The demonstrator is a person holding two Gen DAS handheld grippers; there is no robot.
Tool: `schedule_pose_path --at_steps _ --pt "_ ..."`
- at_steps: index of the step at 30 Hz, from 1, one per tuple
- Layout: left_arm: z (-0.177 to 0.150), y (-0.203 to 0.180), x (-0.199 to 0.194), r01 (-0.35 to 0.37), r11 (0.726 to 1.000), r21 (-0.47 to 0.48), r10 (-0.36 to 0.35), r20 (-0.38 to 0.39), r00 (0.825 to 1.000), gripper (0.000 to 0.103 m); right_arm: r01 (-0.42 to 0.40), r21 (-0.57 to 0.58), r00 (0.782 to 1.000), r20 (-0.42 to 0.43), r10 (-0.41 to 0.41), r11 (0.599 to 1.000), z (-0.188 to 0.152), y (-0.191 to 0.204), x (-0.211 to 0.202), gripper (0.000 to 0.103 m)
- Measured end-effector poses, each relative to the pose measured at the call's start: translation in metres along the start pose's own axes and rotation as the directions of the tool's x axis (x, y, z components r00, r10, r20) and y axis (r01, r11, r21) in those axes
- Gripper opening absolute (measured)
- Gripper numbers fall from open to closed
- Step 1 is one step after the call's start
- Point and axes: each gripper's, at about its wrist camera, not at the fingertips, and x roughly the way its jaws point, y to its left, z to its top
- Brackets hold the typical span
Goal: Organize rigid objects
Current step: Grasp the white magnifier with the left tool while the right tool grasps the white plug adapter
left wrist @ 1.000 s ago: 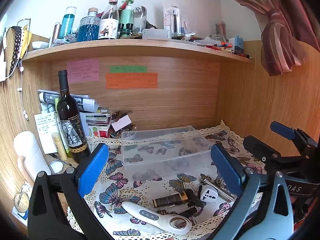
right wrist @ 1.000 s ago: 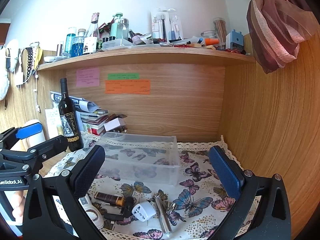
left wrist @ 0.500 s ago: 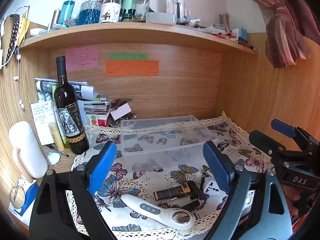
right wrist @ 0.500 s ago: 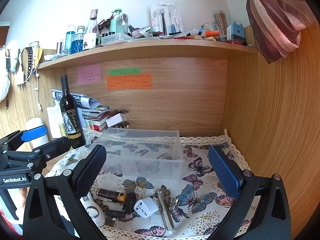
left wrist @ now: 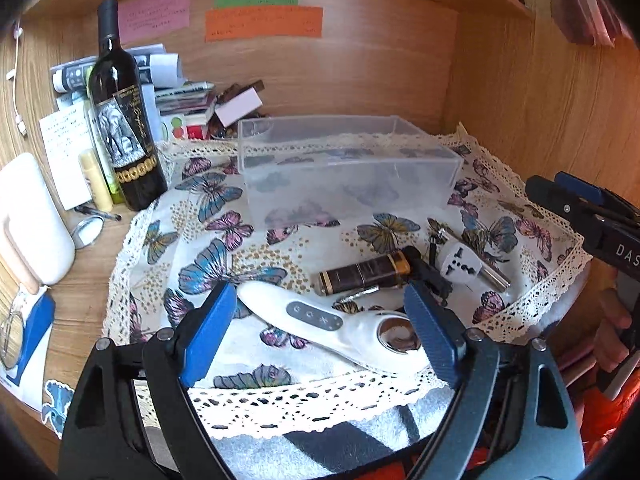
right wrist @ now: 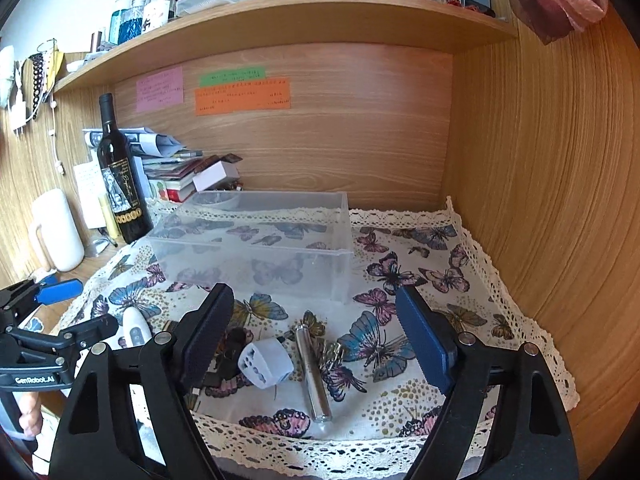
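A clear plastic box stands on the butterfly cloth. In front of it lie a white handheld device with buttons, a brown cylinder, a white travel adapter, a silver tube, keys and a black part. My left gripper is open, its fingers on either side of the white device. My right gripper is open above the adapter and silver tube.
A wine bottle stands left of the box, with a white jug, tubes and stacked books nearby. Wooden walls close the back and right. A cluttered shelf hangs overhead. The cloth's lace edge marks the desk front.
My left gripper has dropped and tilted down, and now brackets the white device. My right gripper has moved forward and lower toward the adapter and tube. Both stay open.
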Motion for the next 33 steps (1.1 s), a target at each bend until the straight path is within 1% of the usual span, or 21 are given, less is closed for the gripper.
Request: schedule_pose_path --at_steps 3,5,8,11,13,17,19,21,22,25,27,29,31,32,33 --pt "-0.005 -0.009 0.011 0.038 0.999 -0.020 -0.039 -0.043 0.998 0.087 -0.004 0.013 0.999 -0.038 0.005 1.000 -0.007 -0.003 0.007 0.081" --pt "-0.007 -0.017 0.020 0.047 0.999 -0.025 -0.048 -0.064 0.997 0.087 -0.002 0.013 0.998 -0.060 0.003 1.000 -0.011 -0.004 0.011 0.081" --pt "-0.010 -0.027 0.030 0.025 1.000 -0.012 -0.026 -0.076 0.997 0.087 0.000 0.008 0.996 -0.091 0.000 1.000 -0.018 -0.005 0.018 0.081" --pt "-0.015 -0.027 0.039 0.008 1.000 -0.014 -0.009 -0.096 0.995 0.087 -0.012 0.002 0.992 -0.123 0.012 1.000 -0.023 -0.003 0.026 0.081" --pt "-0.018 -0.021 0.040 0.006 1.000 -0.028 -0.009 -0.102 0.995 0.088 -0.023 0.000 0.990 -0.139 0.023 1.000 -0.026 -0.002 0.032 0.081" --pt "-0.023 -0.002 0.037 -0.054 0.998 -0.045 0.049 -0.109 0.993 0.088 -0.047 0.006 0.986 -0.161 0.047 0.999 -0.031 0.002 0.041 0.081" --pt "-0.028 0.010 0.038 -0.094 0.994 -0.053 0.087 -0.124 0.989 0.088 -0.059 0.009 0.984 -0.167 0.059 0.998 -0.032 0.004 0.044 0.077" --pt "-0.031 0.022 0.039 -0.110 0.991 -0.069 0.100 -0.139 0.985 0.088 -0.077 0.006 0.981 -0.179 0.077 0.997 -0.033 0.008 0.047 0.067" --pt "-0.032 0.026 0.039 -0.113 0.991 -0.077 0.101 -0.141 0.985 0.088 -0.085 0.005 0.979 -0.184 0.085 0.996 -0.034 0.009 0.049 0.066" --pt "-0.032 0.029 0.038 -0.114 0.990 -0.080 0.104 -0.127 0.987 0.081 -0.102 0.004 0.975 -0.200 0.101 0.995 -0.034 0.015 0.055 0.061" --pt "-0.031 0.027 0.039 -0.106 0.992 -0.074 0.097 -0.117 0.988 0.074 -0.118 -0.001 0.971 -0.212 0.115 0.993 -0.034 0.020 0.059 0.052" --pt "-0.032 0.023 0.043 -0.113 0.992 -0.063 0.105 -0.116 0.988 0.069 -0.124 -0.005 0.967 -0.223 0.120 0.992 -0.035 0.024 0.065 0.052" --pt "-0.031 0.020 0.046 -0.136 0.989 -0.052 0.130 -0.103 0.986 0.068 -0.127 -0.009 0.964 -0.236 0.121 0.992 -0.036 0.026 0.070 0.052" --pt "-0.031 0.020 0.046 -0.140 0.989 -0.056 0.134 -0.097 0.986 0.064 -0.128 -0.008 0.962 -0.244 0.123 0.992 -0.037 0.027 0.073 0.052" --pt "-0.030 0.021 0.046 -0.140 0.988 -0.063 0.134 -0.092 0.987 0.056 -0.131 -0.007 0.959 -0.254 0.125 0.991 -0.038 0.028 0.076 0.052"
